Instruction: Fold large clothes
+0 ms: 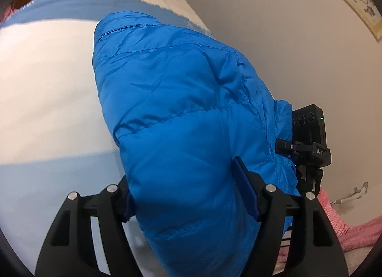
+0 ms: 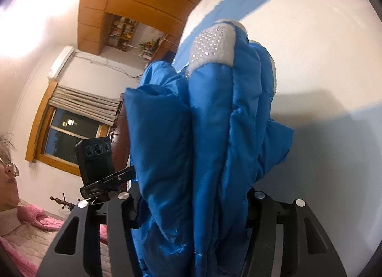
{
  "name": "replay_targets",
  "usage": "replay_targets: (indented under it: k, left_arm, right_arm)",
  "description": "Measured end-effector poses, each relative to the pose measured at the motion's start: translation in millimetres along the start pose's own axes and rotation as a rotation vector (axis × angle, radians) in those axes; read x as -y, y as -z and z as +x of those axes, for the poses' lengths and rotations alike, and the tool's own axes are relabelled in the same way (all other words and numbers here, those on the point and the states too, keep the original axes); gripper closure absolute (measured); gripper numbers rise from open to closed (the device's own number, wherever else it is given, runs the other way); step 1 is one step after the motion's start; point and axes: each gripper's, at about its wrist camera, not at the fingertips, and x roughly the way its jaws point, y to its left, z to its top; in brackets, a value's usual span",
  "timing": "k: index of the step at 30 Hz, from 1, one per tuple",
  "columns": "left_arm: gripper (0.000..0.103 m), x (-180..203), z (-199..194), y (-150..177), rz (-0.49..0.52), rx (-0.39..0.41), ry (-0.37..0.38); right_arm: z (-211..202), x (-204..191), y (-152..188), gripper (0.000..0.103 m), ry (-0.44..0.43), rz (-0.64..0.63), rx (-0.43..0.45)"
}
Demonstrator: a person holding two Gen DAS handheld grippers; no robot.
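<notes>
Left wrist view fills its centre with the blue puffer jacket point(image 1: 181, 114), bunched thick between the pads of the left gripper point(image 1: 188, 195) — clamped on it, above the white-and-blue bed cover point(image 1: 43, 100). Right wrist view shows the right gripper point(image 2: 191, 207) likewise pinching gathered folds, a sparkly white trim point(image 2: 212, 45) at upper centre. Judged step: carrying a lifted edge over. Next — lay it flat and aligned before letting go.

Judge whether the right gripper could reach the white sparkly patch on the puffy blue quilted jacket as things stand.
Probably not: the right gripper is shut on the puffy blue quilted jacket, and the white sparkly patch sits at the far end of the bundle beyond its fingers.
</notes>
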Motion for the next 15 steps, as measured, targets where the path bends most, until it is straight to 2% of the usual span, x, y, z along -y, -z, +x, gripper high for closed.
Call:
replay_targets:
  k: [6, 15]
  left_arm:
    - [0.034, -22.4, -14.3, -31.7, -0.007, 0.054, -0.047]
    - [0.034, -75.8, -11.3, -70.5, -0.071, 0.093, -0.117]
  right_arm:
    - [29.3, -13.0, -48.1, 0.047, -0.004, -0.064, -0.043]
    - [95.5, -4.7, -109.0, 0.047, -0.016, -0.085, -0.123]
